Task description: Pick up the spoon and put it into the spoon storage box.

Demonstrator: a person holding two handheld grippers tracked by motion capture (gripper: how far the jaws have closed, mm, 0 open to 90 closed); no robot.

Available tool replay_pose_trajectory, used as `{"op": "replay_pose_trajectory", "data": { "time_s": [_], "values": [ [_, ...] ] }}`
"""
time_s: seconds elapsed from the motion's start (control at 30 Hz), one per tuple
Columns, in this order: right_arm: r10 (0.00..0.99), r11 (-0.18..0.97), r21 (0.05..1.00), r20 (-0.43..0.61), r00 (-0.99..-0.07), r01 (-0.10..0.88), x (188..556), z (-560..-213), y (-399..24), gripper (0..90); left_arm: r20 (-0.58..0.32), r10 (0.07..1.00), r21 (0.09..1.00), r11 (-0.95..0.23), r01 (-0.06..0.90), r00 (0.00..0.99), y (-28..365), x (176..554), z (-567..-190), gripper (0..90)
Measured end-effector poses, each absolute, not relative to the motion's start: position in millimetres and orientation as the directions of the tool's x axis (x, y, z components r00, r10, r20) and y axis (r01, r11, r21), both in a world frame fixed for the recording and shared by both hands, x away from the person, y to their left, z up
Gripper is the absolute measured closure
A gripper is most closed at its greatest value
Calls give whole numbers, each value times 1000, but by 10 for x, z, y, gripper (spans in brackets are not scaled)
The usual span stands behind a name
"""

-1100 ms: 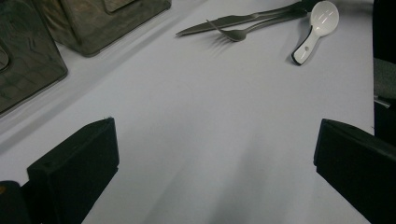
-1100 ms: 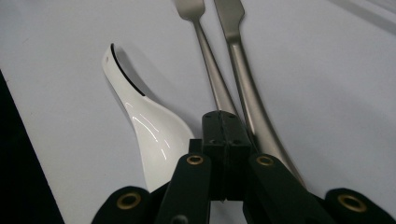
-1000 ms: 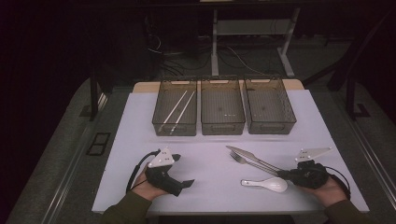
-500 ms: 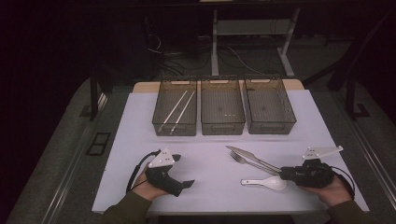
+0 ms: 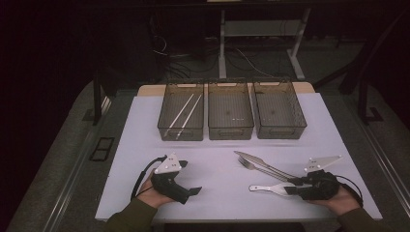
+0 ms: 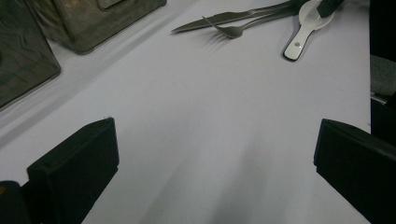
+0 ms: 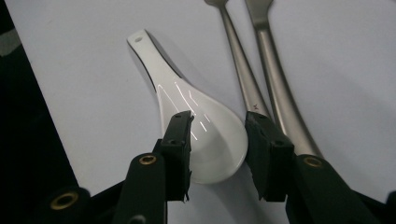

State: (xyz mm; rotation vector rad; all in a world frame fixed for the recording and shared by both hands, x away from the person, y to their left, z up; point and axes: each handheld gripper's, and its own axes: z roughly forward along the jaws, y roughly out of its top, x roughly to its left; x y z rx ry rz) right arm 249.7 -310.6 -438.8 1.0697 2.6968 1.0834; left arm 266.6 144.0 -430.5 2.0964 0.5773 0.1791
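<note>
A white ceramic spoon (image 5: 265, 187) (image 7: 205, 126) lies on the white table at the front right, handle pointing left. My right gripper (image 5: 290, 186) (image 7: 218, 119) hovers low over its bowl. Its jaws have just been opening and stand open on either side of the bowl, without pressing on it. A steel fork (image 5: 256, 167) (image 7: 236, 60) and a knife (image 5: 263, 163) (image 7: 275, 70) lie side by side just behind the spoon. My left gripper (image 5: 191, 179) (image 6: 215, 135) rests at the front left, open wide with bare table between its jaws.
Three dark mesh baskets stand in a row at the back: the left one (image 5: 180, 133) holds a pair of chopsticks (image 5: 186, 110); the middle basket (image 5: 230, 131) and the right basket (image 5: 280, 130) look bare. The table's front edge runs just under both hands.
The right gripper has shifted slightly at the spoon's bowl and its grey top plate has tipped. The left gripper has kept still.
</note>
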Motion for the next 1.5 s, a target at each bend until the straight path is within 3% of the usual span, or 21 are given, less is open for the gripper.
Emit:
{"op": "replay_pose_trajectory", "data": {
  "time_s": [0.5, 0.73, 1.03, 1.5],
  "values": [
    [514, 628, 601, 156, -844, 494, 2425, -4401, -2978, 703, -89, 463, 818, -472, 330, 882, 1434, 2669, -4310, 0],
    [505, 623, 610, 165, -847, 490, 2426, -4371, -2980, 811, -95, 462, 819, -467, 333, 882, 1434, 2671, -4319, 0],
    [512, 614, 605, 183, -839, 507, 2440, -4364, -2980, 816, -112, 451, 829, -449, 334, 885, 1461, 2677, -4330, 0],
    [549, 538, 677, 172, -818, 503, 2490, -4226, -3034, 816, -127, 457, 837, -427, 342, 880, 1495, 2674, -4336, 0]
  ]
}}
